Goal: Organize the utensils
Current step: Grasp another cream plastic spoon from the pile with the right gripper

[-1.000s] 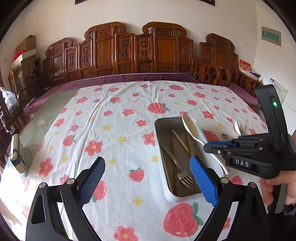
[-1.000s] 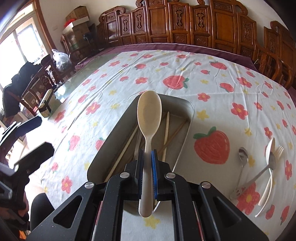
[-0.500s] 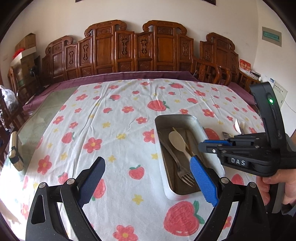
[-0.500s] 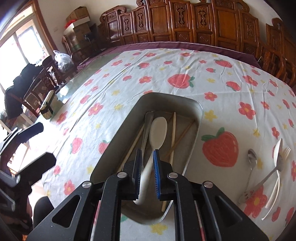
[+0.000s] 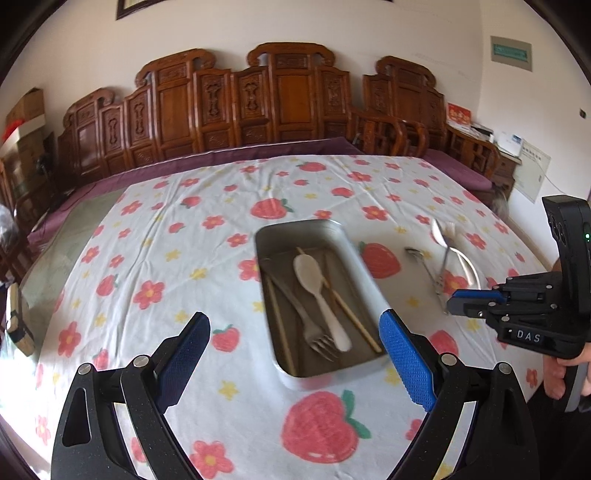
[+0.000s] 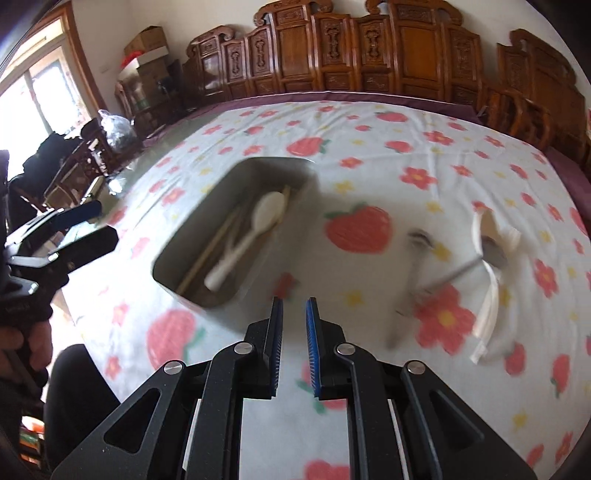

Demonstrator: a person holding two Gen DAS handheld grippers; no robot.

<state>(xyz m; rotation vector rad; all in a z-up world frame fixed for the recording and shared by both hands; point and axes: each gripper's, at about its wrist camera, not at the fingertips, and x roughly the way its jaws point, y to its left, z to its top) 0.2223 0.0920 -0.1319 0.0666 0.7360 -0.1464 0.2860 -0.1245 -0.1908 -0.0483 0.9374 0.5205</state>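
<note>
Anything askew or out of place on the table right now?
Nothing spilled or damaged. The cream spoon lies flat in the metal tray with a fork and chopsticks. Still out of place: a loose, overlapping heap of utensils on the tablecloth right of the tray.

- We see carved wooden chairs [image 5: 284,99] lining a pale wall [image 5: 332,26].
- Daylight floods in through a window [image 6: 40,92] on the left.
- Cardboard boxes [image 6: 147,48] are stacked in the corner.
</note>
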